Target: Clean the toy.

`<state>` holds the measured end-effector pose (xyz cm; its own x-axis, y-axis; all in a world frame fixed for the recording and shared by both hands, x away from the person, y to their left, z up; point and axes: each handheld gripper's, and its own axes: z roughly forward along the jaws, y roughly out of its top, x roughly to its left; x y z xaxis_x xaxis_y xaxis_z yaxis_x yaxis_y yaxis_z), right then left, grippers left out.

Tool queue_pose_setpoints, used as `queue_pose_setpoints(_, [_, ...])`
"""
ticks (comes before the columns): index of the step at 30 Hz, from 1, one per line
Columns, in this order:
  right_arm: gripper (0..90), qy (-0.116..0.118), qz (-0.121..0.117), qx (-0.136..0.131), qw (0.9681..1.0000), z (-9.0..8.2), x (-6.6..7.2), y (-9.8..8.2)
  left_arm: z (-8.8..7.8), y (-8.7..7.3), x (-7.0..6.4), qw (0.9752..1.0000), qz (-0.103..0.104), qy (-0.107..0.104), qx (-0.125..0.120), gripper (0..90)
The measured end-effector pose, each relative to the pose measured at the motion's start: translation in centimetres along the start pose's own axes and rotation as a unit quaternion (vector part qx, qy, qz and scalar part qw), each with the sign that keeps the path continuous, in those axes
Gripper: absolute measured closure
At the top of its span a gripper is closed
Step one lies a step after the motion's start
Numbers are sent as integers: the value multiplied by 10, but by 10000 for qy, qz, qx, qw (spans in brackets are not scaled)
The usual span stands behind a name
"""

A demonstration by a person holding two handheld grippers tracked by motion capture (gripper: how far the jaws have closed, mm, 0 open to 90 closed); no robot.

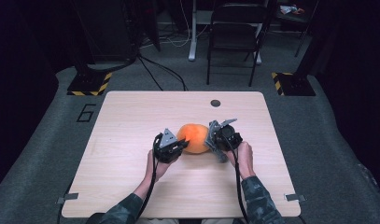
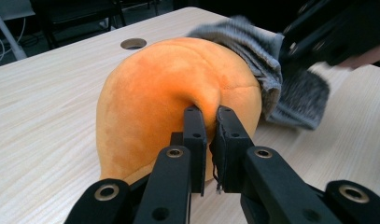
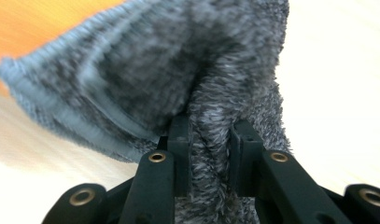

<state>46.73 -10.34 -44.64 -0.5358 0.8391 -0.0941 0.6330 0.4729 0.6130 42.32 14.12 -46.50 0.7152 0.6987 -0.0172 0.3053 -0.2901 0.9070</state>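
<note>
An orange plush (image 1: pixel 193 137) lies mid-counter (image 1: pixel 131 121) between the two tongs. The left tongs (image 2: pixel 208 123) pinch a fold of the plush at its near end. The right tongs (image 3: pixel 211 135) pinch a grey sock (image 2: pixel 267 70) whose cuff is stretched over the plush's far end.

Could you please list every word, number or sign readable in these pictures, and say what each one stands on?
"6": a large dark numeral on the grey floor mat, left of the wooden table in the high view.
Yellow-and-black hazard stripes, with no text, mark the two stand bases on the floor beyond the table.
No lettering can be read on the orange plush, the grey knit cover or either gripper.
</note>
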Motion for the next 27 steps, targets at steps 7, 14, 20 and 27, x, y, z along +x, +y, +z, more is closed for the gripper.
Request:
queue_pose_setpoints(7, [737, 305, -499, -643, 9962, -38, 31, 25, 1, 0, -1, 10000, 26, -8, 2, 843])
queue_pose_setpoints(14, [737, 280, -720, -503, 9957, -25, 41, 27, 0, 0, 1, 10000, 14, -52, 60, 843])
queue_pose_setpoints(20, [737, 67, -398, -143, 9991, -11, 19, 12, 0, 0, 1, 10000, 8, -34, 60, 843])
queue_pose_setpoints(27, [737, 31, -78, 375, 9993, 23, 2, -5, 2, -1, 1, 10000, 23, -9, 58, 843])
